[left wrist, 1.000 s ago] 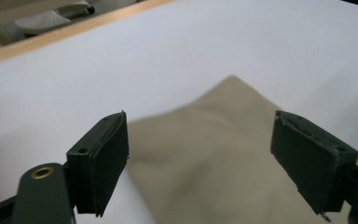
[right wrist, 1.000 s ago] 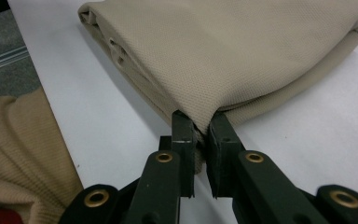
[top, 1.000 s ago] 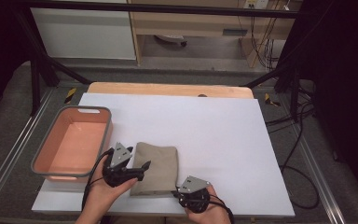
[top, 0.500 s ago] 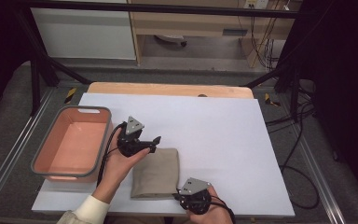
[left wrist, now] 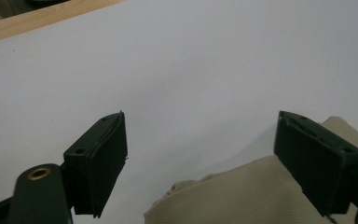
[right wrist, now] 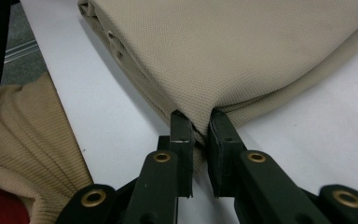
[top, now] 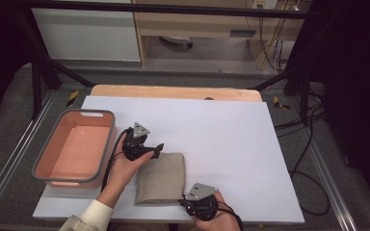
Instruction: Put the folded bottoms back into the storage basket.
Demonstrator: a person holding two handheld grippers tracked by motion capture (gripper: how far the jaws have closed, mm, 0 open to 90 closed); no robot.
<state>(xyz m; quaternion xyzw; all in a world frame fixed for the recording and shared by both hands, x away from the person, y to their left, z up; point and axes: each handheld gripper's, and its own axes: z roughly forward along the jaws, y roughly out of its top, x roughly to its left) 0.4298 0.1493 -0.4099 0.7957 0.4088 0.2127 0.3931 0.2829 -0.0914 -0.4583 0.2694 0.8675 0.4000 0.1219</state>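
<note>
The right gripper [top: 182, 202], low in the frame, has its black jaws pinched on the near corner of the folded beige woven cloth [top: 161, 178], which lies bottom centre on the white table [top: 231, 139]. The left gripper [top: 158, 148] hangs wide open, holding nothing, over the cloth's far left corner.

The left tongs [top: 158, 147] are black, with a grey three-cornered plate on top bearing small dark screw holes, and a black cable looping from the rear. In the left gripper view the jaws are flat, matte black blocks with small screw holes, and a brass rivet sits in one arm. The right tongs [top: 180, 202] match: black body, grey plate, black cable. Their jaw arms carry brass-ringed rivets. The left arm wears a cream ribbed sleeve [top: 95, 215].
</note>
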